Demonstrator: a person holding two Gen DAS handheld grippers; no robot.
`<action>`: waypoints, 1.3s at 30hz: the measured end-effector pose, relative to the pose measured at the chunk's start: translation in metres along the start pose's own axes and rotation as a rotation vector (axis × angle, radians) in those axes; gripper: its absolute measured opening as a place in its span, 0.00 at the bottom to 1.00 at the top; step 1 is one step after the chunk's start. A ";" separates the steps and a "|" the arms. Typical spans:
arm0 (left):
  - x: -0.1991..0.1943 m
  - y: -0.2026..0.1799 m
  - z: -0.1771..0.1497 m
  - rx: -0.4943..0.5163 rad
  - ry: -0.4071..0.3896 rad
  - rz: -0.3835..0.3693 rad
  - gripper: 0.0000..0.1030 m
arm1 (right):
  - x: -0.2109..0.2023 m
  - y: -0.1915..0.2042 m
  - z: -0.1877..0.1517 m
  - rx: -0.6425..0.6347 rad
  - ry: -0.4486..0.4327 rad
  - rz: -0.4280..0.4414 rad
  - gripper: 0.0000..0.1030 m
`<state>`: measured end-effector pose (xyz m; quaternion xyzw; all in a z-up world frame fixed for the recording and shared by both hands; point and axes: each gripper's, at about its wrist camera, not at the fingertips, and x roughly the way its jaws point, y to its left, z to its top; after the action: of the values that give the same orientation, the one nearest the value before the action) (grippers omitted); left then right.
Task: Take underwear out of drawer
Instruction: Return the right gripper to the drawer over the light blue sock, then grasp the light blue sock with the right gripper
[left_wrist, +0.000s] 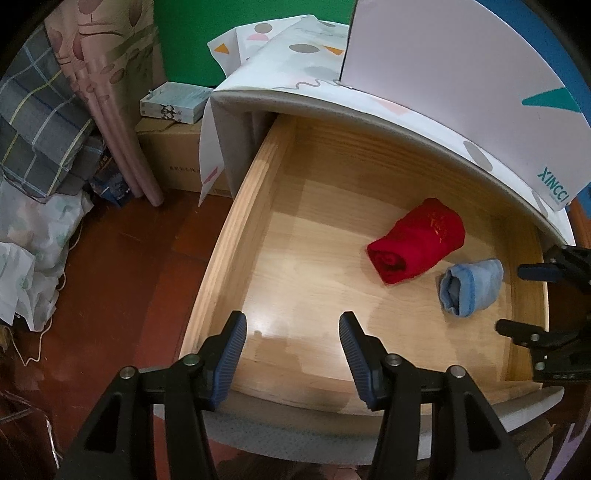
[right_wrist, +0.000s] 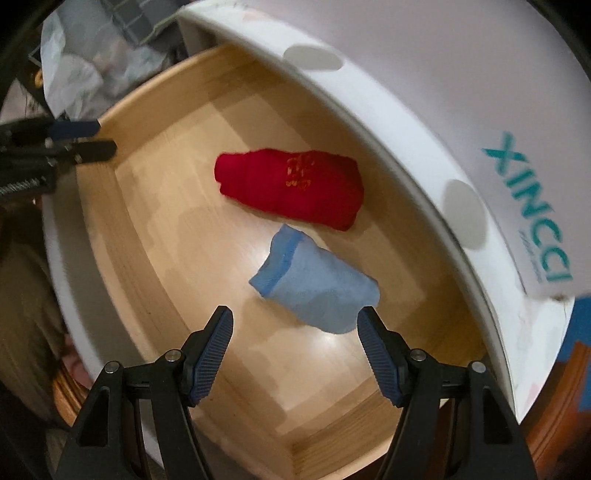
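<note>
Blue roll (right_wrist: 317, 288) lay beside the red roll (right_wrist: 291, 186) in the drawer (right_wrist: 122, 236); right gripper (right_wrist: 293, 328), jaws apart and empty, should straddle the blue roll's middle before closing.

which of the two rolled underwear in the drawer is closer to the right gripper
The light blue roll. It lies just ahead of the right gripper, nearly between its open fingers, while the red roll lies farther back, toward the cabinet.

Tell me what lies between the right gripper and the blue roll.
Nothing: only bare drawer floor between right gripper and blue roll, in the right wrist view.
</note>
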<state>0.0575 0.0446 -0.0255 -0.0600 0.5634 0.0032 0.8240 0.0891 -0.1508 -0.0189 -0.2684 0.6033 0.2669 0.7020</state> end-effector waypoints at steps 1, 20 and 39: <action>0.000 0.001 0.000 -0.005 -0.001 -0.002 0.52 | 0.003 0.001 0.001 -0.015 0.005 -0.003 0.65; 0.001 0.007 0.003 -0.046 0.014 -0.031 0.52 | 0.047 0.019 0.010 -0.210 0.075 -0.114 0.68; 0.005 0.008 0.004 -0.051 0.026 -0.045 0.52 | 0.071 0.015 0.017 -0.111 0.052 -0.102 0.55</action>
<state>0.0620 0.0524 -0.0294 -0.0938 0.5722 -0.0016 0.8147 0.0998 -0.1253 -0.0880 -0.3441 0.5913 0.2570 0.6826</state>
